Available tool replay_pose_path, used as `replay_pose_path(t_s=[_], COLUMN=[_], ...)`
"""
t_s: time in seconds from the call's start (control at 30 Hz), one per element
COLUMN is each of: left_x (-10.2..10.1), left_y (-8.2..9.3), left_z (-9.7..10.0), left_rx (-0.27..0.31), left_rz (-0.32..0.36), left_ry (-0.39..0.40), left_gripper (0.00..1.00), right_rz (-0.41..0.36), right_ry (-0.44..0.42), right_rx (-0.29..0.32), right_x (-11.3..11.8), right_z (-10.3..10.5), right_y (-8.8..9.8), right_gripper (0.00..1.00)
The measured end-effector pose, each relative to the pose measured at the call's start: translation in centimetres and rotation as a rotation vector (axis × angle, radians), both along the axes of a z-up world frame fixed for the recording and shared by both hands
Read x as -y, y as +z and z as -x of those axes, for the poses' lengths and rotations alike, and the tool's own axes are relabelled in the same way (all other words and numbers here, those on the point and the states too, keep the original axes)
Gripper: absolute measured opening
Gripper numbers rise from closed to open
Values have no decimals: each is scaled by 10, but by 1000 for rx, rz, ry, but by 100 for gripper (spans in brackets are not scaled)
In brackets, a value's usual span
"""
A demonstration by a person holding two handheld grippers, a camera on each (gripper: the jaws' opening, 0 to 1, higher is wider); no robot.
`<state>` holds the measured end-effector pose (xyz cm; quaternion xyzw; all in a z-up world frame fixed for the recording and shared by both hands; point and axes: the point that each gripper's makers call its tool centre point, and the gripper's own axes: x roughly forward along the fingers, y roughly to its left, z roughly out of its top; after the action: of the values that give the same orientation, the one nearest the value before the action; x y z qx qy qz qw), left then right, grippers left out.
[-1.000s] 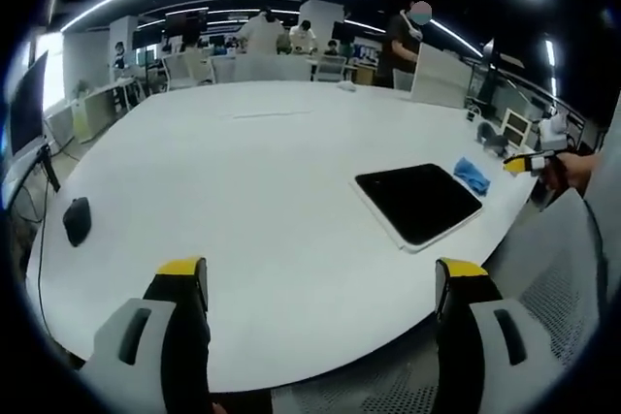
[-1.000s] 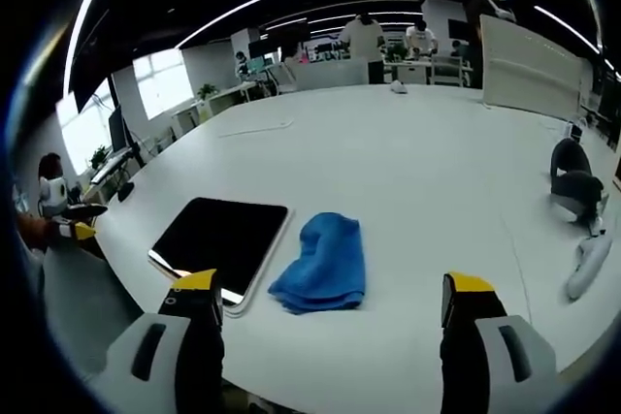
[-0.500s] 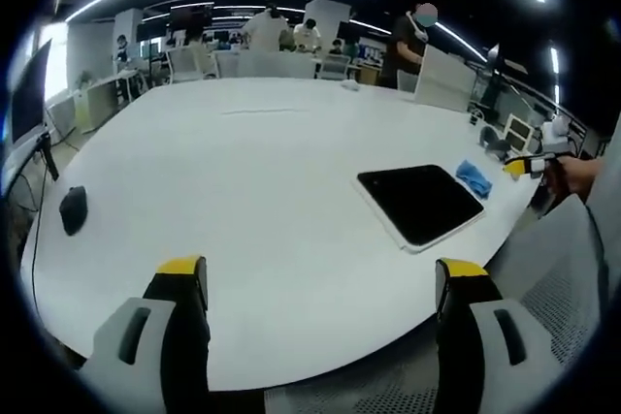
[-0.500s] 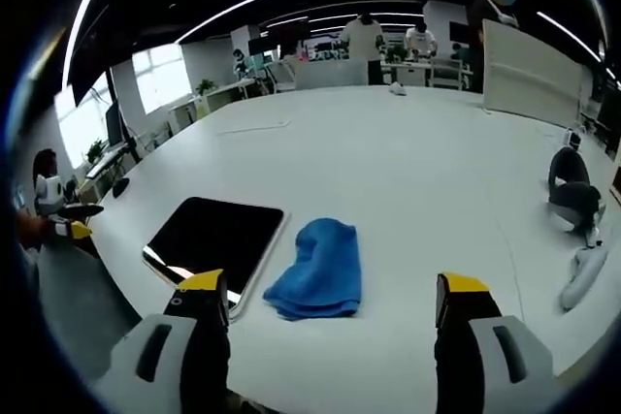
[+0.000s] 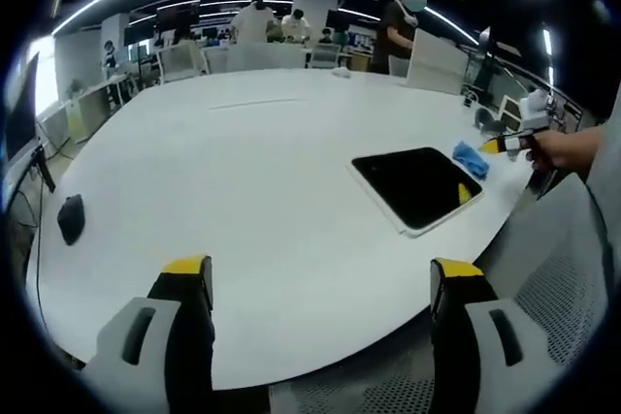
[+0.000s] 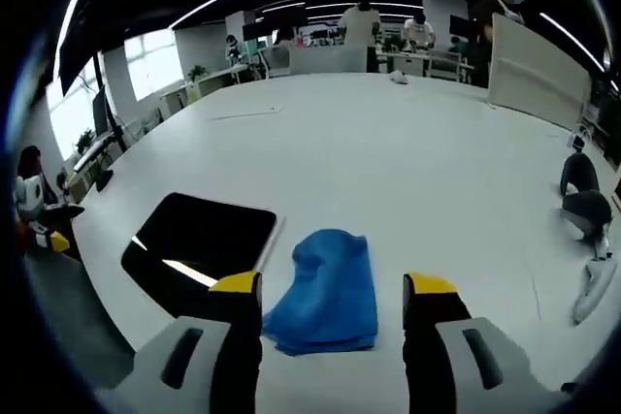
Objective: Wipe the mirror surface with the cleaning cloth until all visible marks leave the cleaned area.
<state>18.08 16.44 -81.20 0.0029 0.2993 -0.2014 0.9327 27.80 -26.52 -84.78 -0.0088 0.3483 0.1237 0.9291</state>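
The mirror (image 5: 415, 187), a dark rectangular slab with a pale rim, lies flat on the white table (image 5: 243, 172) near its right edge; in the right gripper view the mirror (image 6: 199, 240) sits left of centre. A crumpled blue cloth (image 6: 325, 288) rests right beside it, seen small as the cloth (image 5: 471, 159) in the left gripper view. My right gripper (image 6: 332, 288) hovers open just above the cloth's near end, its jaws straddling it. My left gripper (image 5: 320, 273) is open over bare table, well left of the mirror. The right gripper (image 5: 509, 141) also shows held in a hand.
A black mouse (image 5: 71, 218) lies at the table's left edge. Dark headphones (image 6: 584, 191) and a white object (image 6: 589, 288) sit at the right. A white board (image 6: 529, 70) stands at the far right. People sit at desks behind the table. A mesh chair (image 5: 563, 298) is close by.
The right gripper has come down and forward over the blue cloth, and its jaws have narrowed somewhat. The left gripper view has shifted only slightly.
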Motion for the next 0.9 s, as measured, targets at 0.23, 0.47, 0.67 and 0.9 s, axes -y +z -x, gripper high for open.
replay_pose_path(t_s=[0.23, 0.47, 0.67, 0.9], left_x=[-1, -7, -6, -6], left_y=[-3, -6, -5, -5], left_z=[0, -3, -3, -3], left_rx=[-7, 11, 12, 15], left_rz=[1, -5, -5, -7], left_ry=[-15, -8, -10, -9], left_gripper=[91, 96, 95, 95], right_rz=[44, 68, 86, 69], right_ry=[33, 18, -24, -73], right_rx=[-37, -64, -102, -128], right_x=[-8, -13, -9, -1], right_z=[-4, -10, -9, -13], right_y=[-17, -26, -37, -41], right_gripper=[37, 23, 10, 2])
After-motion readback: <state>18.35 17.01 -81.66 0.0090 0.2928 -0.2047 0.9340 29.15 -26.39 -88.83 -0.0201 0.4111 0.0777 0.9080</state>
